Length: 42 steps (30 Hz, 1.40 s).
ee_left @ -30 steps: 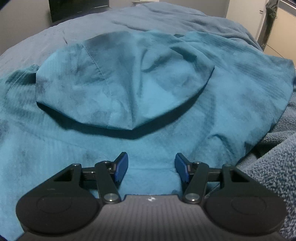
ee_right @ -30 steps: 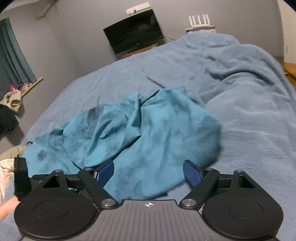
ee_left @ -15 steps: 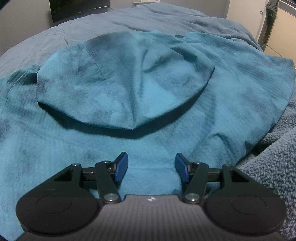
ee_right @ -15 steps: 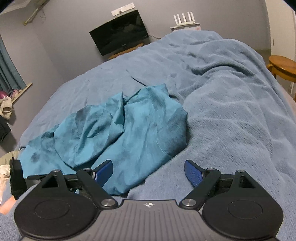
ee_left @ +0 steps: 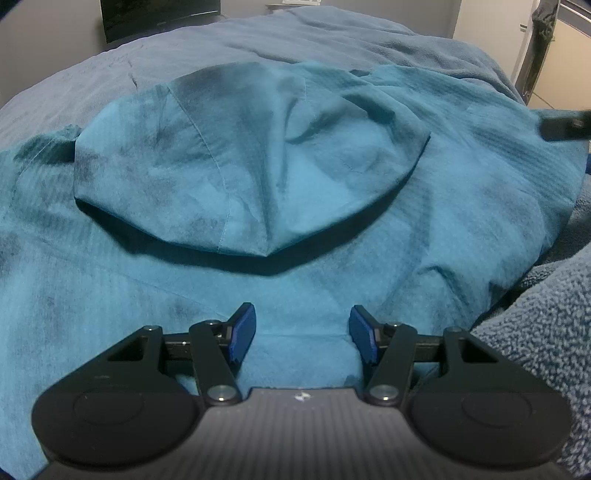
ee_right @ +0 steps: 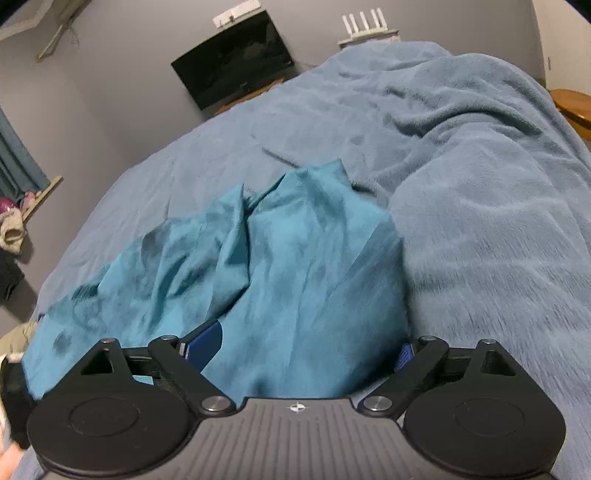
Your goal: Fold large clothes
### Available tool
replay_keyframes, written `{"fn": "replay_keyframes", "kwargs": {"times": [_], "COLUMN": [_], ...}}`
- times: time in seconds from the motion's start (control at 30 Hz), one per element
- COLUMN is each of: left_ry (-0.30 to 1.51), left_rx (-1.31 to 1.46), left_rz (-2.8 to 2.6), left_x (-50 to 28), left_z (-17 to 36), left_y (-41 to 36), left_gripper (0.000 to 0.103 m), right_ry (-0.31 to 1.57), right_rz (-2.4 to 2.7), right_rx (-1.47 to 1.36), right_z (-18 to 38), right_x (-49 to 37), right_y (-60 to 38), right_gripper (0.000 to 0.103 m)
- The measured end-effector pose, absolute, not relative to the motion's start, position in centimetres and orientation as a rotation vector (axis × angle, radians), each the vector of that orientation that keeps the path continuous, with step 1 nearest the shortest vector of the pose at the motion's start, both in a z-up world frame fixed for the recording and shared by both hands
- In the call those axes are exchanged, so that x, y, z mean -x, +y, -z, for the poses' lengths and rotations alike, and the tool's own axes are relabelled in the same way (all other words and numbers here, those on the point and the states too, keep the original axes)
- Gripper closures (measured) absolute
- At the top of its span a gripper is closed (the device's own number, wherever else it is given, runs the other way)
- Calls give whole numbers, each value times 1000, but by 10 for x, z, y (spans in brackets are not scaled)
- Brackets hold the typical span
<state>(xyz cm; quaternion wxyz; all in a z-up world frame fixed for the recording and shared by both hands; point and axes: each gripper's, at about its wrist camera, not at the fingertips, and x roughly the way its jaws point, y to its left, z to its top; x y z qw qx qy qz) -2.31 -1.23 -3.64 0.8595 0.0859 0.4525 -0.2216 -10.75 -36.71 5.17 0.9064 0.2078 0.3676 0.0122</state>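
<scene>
Crumpled, mottled teal garment [ee_left: 258, 177] blankets the fleecy bed [ee_right: 480, 221], hiding the opening right gripper's [ee_right: 310, 345] pad; left gripper [ee_left: 302, 334] gapes empty.

This is a home bedroom: a wide bed [ee_right: 480, 221] under a blue-grey fleece blanket [ee_right: 498, 277], a dark television [ee_right: 236, 59] against the grey wall, a white router [ee_right: 364, 27] with four antennas, a curtain [ee_right: 14, 162] and a wooden side table [ee_right: 574, 107].

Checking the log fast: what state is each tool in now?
Left tool: open, holding nothing, above the teal garment.
Right tool: open and opening wider, garment between the jaws, not gripped.
</scene>
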Motion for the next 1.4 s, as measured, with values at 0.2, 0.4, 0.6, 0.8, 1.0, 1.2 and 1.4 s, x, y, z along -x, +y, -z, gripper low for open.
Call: {"fn": "replay_keyframes", "kwargs": {"times": [0.2, 0.4, 0.6, 0.8, 1.0, 1.2, 1.4], "left_ry": [914, 833, 908, 955, 954, 887, 847], "left_rx": [-115, -181, -283, -353, -349, -171, -208], "left_rz": [459, 530, 537, 502, 503, 497, 610], "left_x": [25, 37, 32, 30, 29, 24, 30], "left_z": [29, 19, 35, 49, 49, 21, 16], "left_y": [-5, -18, -33, -38, -36, -17, -35], "left_gripper": [48, 48, 48, 48, 48, 47, 47], "right_ry": [711, 774, 806, 666, 637, 700, 651], "right_rz": [-44, -51, -14, -100, -118, -89, -85], "right_rx": [-440, -367, -378, -488, -436, -539, -574], "right_z": [-45, -42, -23, -29, -36, -24, -22], "right_x": [96, 109, 78, 95, 98, 91, 93], "right_y": [-367, -354, -357, -366, -360, -374, -378], "right_gripper": [22, 32, 78, 87, 86, 68, 86]}}
